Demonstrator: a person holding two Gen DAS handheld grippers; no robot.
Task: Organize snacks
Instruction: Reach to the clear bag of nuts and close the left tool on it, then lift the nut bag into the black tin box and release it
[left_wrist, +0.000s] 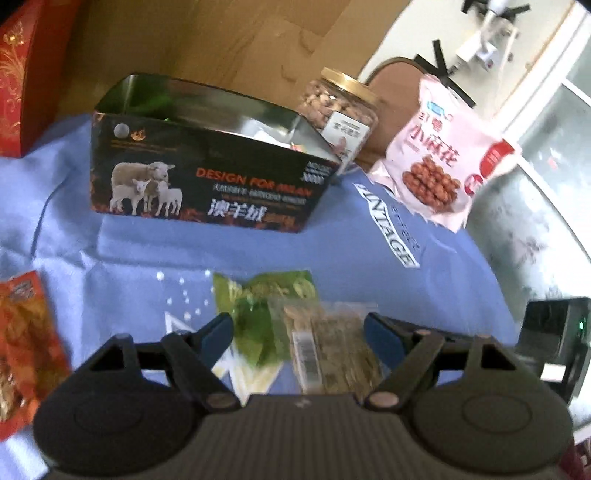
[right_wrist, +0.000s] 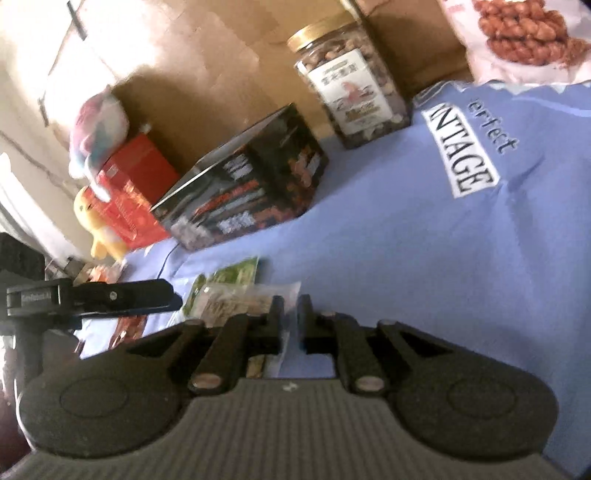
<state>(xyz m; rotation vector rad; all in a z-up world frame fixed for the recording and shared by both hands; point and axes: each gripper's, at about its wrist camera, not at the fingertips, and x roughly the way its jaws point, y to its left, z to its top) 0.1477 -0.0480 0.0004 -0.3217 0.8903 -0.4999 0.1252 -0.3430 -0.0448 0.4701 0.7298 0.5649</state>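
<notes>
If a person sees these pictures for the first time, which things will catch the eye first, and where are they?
The black tin box with printed sheep stands open on the blue cloth, a gold-lidded jar of nuts behind its right end. A pink snack bag leans at the cloth's far right edge. Nearest, a green snack packet lies between the open left gripper fingers, while the right gripper pinches its clear edge.

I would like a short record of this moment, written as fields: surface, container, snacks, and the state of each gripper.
surface: blue cloth with printed white lettering
container: open black tin with sheep picture, standing on the cloth
jar: nut jar with gold lid, behind the tin
snacks: pink bag at the far right; green packet near the grippers; orange packet at the left
left gripper: open, fingers either side of the green packet
right gripper: fingers nearly together at a packet edge; grasp unclear
</notes>
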